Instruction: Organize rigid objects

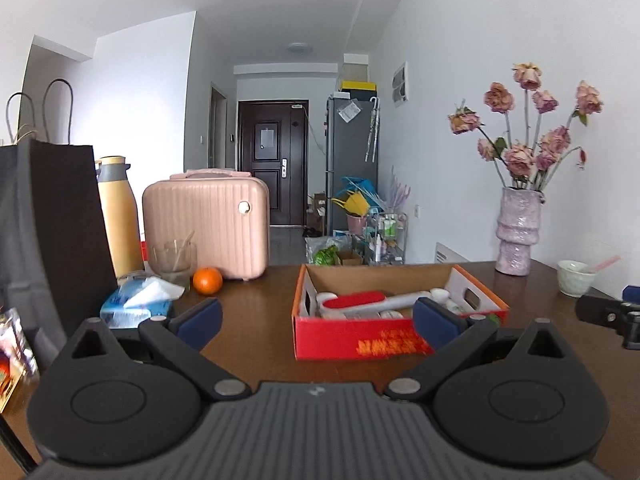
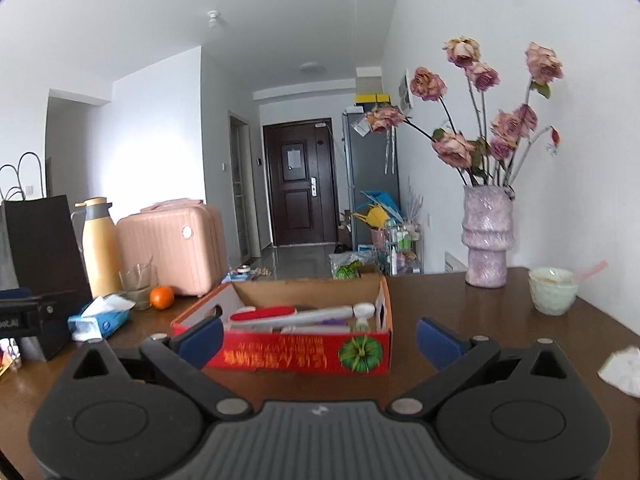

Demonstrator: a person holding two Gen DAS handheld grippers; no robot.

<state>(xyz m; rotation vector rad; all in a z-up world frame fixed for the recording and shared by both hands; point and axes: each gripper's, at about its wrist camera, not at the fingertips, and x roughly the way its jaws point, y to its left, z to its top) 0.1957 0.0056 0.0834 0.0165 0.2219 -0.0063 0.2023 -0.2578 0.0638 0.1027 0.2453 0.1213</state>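
A red and orange cardboard box (image 1: 360, 342) (image 2: 296, 354) stands on the brown table, holding a red-and-white brush (image 1: 356, 301) (image 2: 260, 314), a white handled tool (image 2: 304, 314) and other small items. My left gripper (image 1: 316, 320) is open in front of the box, nothing between its blue pads. My right gripper (image 2: 320, 338) is also wide open and empty, facing the box's printed side from nearer. The right gripper's body (image 1: 608, 314) shows at the right edge of the left wrist view, and the left gripper's body (image 2: 28, 316) at the left edge of the right wrist view.
An orange (image 1: 207, 280), a glass (image 1: 174, 258), a tissue pack (image 1: 136, 300), a pink case (image 1: 206, 224), a yellow flask (image 1: 118, 216) and a dark paper bag (image 1: 52, 216) stand at left. A vase of dried roses (image 2: 486, 236) and a pale bowl (image 2: 554, 290) stand at right. Crumpled white paper (image 2: 624, 368) lies near the right edge.
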